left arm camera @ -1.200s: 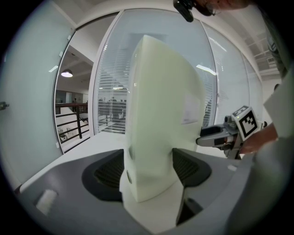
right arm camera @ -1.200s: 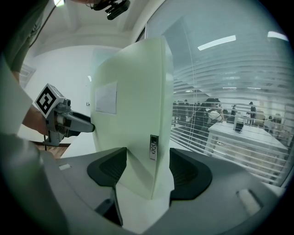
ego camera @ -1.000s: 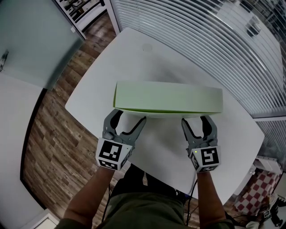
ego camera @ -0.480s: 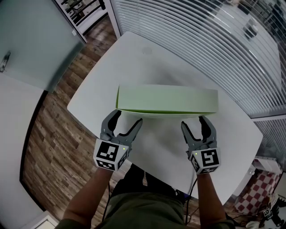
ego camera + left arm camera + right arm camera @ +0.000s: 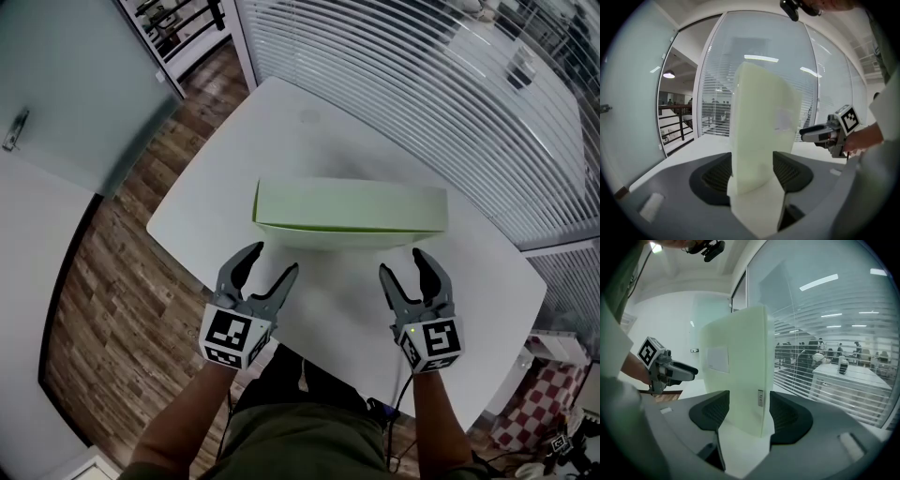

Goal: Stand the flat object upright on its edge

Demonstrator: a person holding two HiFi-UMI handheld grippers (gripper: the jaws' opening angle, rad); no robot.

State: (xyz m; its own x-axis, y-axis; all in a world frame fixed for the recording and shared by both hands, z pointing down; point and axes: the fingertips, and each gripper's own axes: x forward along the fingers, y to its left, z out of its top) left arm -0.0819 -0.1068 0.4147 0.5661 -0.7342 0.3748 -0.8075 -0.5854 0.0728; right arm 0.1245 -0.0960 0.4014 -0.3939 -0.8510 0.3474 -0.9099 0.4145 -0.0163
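Head view: left fingers (image 5: 242, 265) narrowing, right fingers (image 5: 429, 275) wide, board (image 5: 349, 211) untouched.

Both forearms reached in from the bottom edge. The left gripper (image 5: 272, 260), empty, had just been closing a little, and the right gripper (image 5: 404, 262) gaped open.

Green board (image 5: 349, 214) stands on edge on the table (image 5: 281, 122), clear of the empty, just-narrowing left claw (image 5: 274, 259) and gaping right claw (image 5: 402, 262).

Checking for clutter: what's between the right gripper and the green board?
Only bare white table, seen in the head view, separates the right gripper from the green board.
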